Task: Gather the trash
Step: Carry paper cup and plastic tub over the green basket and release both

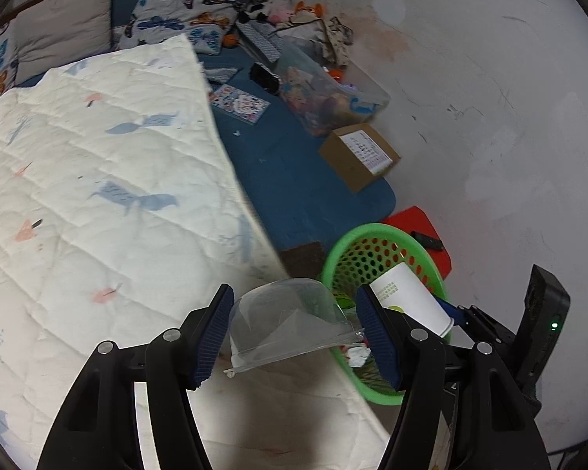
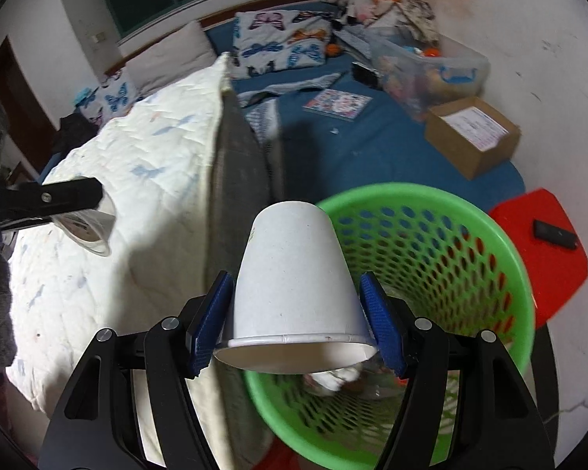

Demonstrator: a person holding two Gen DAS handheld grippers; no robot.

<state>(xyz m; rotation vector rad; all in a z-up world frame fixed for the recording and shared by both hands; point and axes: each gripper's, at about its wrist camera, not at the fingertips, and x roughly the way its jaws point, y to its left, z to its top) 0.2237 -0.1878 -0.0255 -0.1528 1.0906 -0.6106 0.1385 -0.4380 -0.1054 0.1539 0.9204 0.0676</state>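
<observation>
Right gripper [image 2: 298,325] pinches paper cup [image 2: 294,274] over green basket [image 2: 490,231] rim; left gripper [image 1: 294,337] clamps clear plastic cup [image 1: 290,317] short of it: early release risks bedside miss.

Bed [image 1: 294,180] in blue sheet is carrying a white quilt [image 1: 98,180], butterfly pillows [image 1: 176,11], sticker sheet [image 1: 239,103], clear toy bin [image 1: 325,94] and cardboard box [image 1: 358,156]. Green basket [image 2: 470,274] is sitting beside it.

Basket [image 2: 470,235] right of bed [image 2: 137,180]

Dim indoor light, heavy fisheye warping at edges, perhaps slight motion blur throughout.
</observation>
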